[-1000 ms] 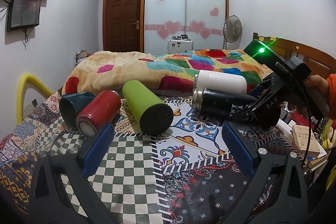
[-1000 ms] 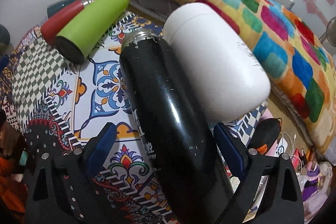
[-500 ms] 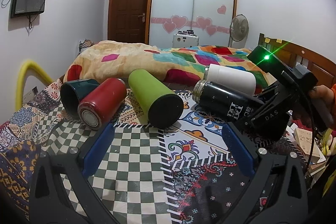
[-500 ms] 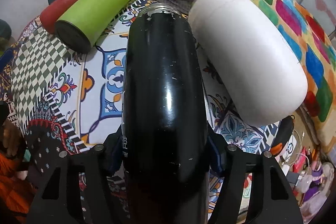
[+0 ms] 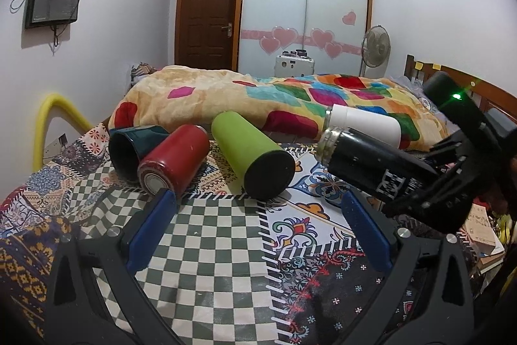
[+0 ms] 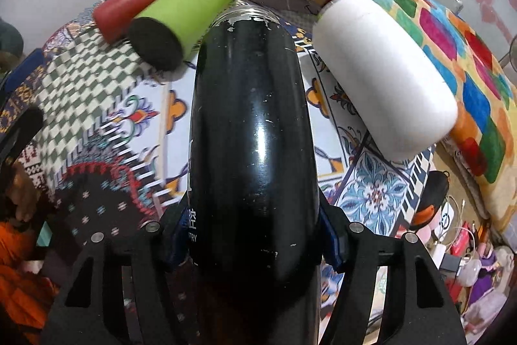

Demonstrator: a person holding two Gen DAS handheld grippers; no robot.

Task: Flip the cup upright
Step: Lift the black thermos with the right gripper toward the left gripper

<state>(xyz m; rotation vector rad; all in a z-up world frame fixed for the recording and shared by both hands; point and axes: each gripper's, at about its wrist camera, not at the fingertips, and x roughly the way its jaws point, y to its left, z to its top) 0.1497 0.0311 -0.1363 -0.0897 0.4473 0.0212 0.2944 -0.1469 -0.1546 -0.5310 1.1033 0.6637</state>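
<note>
A black cup (image 6: 252, 125) with a silver threaded mouth is clamped between my right gripper's (image 6: 253, 235) blue pads and held tilted above the patterned cloth, mouth pointing away. It shows in the left wrist view (image 5: 365, 164) at the right, raised off the table, with the right gripper (image 5: 429, 183) around its base. My left gripper (image 5: 258, 225) is open and empty over the checked cloth. A white cup (image 6: 381, 70), green cup (image 5: 252, 154), red cup (image 5: 174, 157) and dark teal cup (image 5: 129, 147) lie on their sides.
The cups lie on a table covered with patterned cloth (image 5: 226, 248). A bed with a colourful blanket (image 5: 258, 96) runs behind it. A yellow tube (image 5: 48, 125) stands at the left. Books and clutter (image 6: 452, 241) sit off the table's right edge.
My right gripper closed on the black cup and lifted it off the cloth, away from the white cup. The left gripper rose slightly and stays open.
</note>
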